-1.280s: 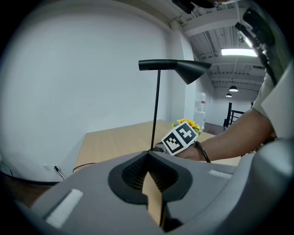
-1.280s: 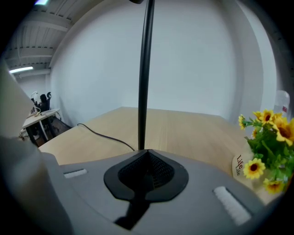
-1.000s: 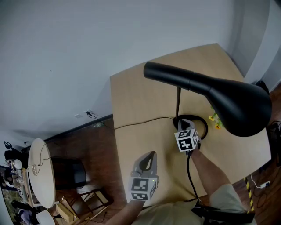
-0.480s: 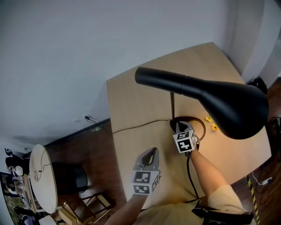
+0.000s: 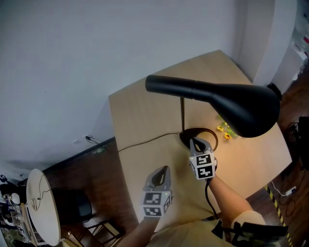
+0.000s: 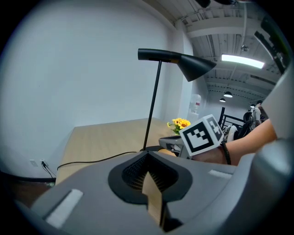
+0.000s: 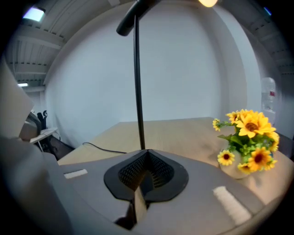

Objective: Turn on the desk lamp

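The black desk lamp stands on the light wooden table, its thin pole rising from a round base. My right gripper is shut, with its tip at the near edge of that base. In the right gripper view the pole rises just beyond the shut right gripper, and a warm glow shows under the shade at the top edge. My left gripper hovers shut and empty over the table's front left. From the left gripper view the lamp and the right gripper's marker cube are in sight.
A small pot of yellow sunflowers stands right of the lamp base. The lamp's black cable runs left off the table edge to a wall socket. Left of the table lies dark wooden floor with a round white table.
The head view has shifted, so the lamp and table sit further left in the picture. My right gripper stays at the lamp base, and the left gripper keeps its place near the front edge.
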`<action>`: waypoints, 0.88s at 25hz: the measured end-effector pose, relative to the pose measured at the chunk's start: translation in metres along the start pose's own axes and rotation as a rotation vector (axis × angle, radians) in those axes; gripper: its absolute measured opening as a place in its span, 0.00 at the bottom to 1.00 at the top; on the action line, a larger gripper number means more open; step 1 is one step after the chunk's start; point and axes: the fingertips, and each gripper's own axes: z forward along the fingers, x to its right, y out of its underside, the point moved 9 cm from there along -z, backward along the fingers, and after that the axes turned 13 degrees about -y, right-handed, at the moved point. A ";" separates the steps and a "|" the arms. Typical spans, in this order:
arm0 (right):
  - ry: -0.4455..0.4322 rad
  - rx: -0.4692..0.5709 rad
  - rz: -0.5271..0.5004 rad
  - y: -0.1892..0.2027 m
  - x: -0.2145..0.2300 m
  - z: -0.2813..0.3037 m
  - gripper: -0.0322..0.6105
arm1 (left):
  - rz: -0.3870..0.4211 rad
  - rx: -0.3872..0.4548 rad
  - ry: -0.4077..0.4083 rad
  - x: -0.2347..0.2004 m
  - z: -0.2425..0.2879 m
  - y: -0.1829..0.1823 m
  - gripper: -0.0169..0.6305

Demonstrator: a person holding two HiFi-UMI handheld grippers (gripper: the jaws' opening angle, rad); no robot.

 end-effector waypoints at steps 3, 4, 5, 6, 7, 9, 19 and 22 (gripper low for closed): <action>0.009 0.050 0.025 -0.002 -0.022 -0.040 0.05 | -0.013 0.022 0.023 -0.003 -0.017 0.005 0.03; 0.015 0.065 0.035 -0.002 -0.030 -0.053 0.05 | -0.017 0.030 0.033 -0.004 -0.023 0.007 0.03; 0.021 0.079 0.046 -0.002 -0.037 -0.065 0.05 | -0.021 0.038 0.042 -0.005 -0.029 0.011 0.03; 0.028 0.092 0.055 -0.002 -0.045 -0.077 0.05 | -0.024 0.043 0.053 -0.006 -0.036 0.014 0.03; 0.036 0.102 0.061 -0.002 -0.053 -0.089 0.05 | -0.026 0.046 0.064 -0.007 -0.042 0.018 0.03; 0.055 0.117 0.070 0.000 -0.071 -0.112 0.05 | -0.032 0.048 0.092 -0.007 -0.055 0.026 0.03; 0.151 0.157 0.056 0.012 -0.171 -0.200 0.05 | -0.037 0.102 0.276 -0.024 -0.119 0.048 0.03; 0.197 0.189 0.068 0.014 -0.199 -0.224 0.05 | -0.031 0.088 0.343 -0.027 -0.133 0.063 0.03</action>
